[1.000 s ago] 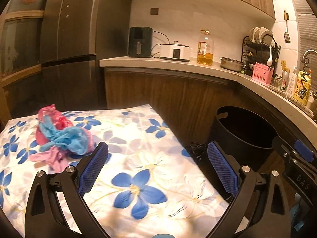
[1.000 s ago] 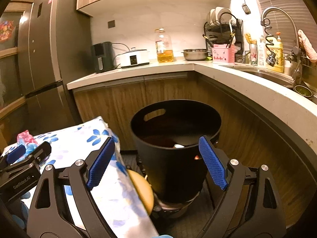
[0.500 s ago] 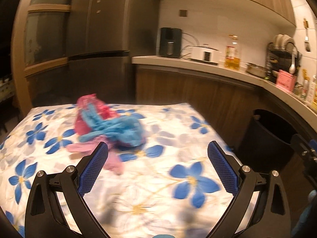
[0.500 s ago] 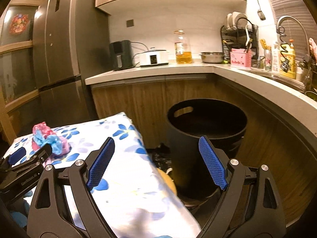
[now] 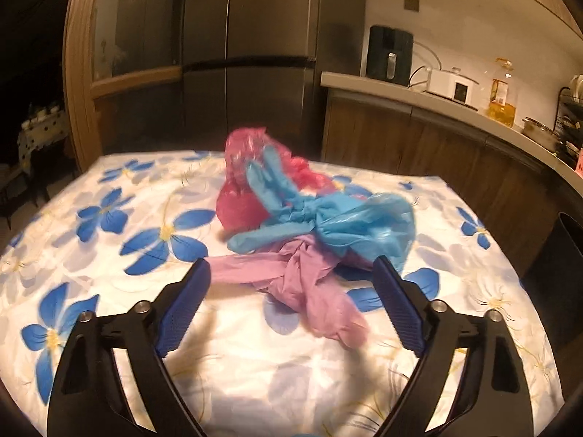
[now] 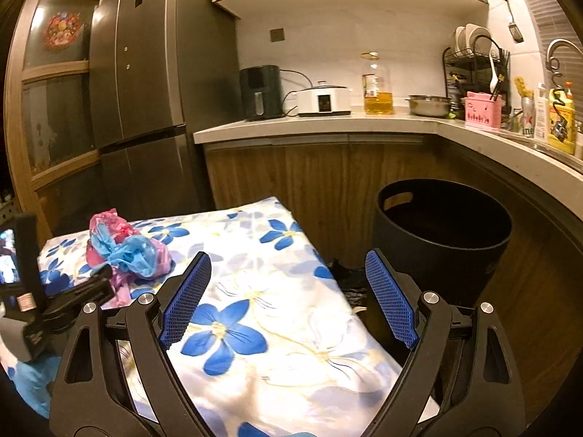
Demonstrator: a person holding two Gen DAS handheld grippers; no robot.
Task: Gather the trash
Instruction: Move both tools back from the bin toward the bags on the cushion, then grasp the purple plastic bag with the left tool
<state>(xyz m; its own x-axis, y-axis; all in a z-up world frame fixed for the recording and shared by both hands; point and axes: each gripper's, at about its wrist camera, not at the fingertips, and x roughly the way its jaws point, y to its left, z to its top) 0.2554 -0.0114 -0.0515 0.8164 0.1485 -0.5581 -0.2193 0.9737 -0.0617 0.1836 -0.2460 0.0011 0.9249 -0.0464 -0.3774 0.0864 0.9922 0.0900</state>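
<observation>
Landmark: the desk (image 5: 109, 262) is covered by a white cloth printed with blue flowers; all positions below are referred to it.
Trash: a bundle of crumpled plastic bags (image 5: 313, 218) is seen lying on the desk, toward its far half. It is made up of a red bag (image 5: 240, 196) at the back, a blue bag (image 5: 364, 225) knotted across the middle, and a pink bag (image 5: 302, 284) at the near side, the three pressed together.
Trash, right wrist view: the same bundle (image 6: 127, 251) is shown near the far left corner of the desk.
Left gripper (image 5: 291, 302): it is held above the desk with its jaws spread wide. The pink bag is framed between the blue pads (image 5: 182, 313), and nothing is gripped. Whether the pads touch the plastic cannot be told.
Left gripper, right wrist view: its dark body (image 6: 69, 302) is seen just beside the bundle.
Right gripper (image 6: 288, 298): it is held over the right part of the desk with its jaws spread wide, and nothing is held.
Bin: a black round bin (image 6: 441, 244) with a handle slot stands on the floor just beyond the right edge of the desk, against the wooden cabinets. Its inside is too dark to be read.
Bin, left wrist view: only a dark edge (image 5: 561, 255) is visible to the right of the desk.
</observation>
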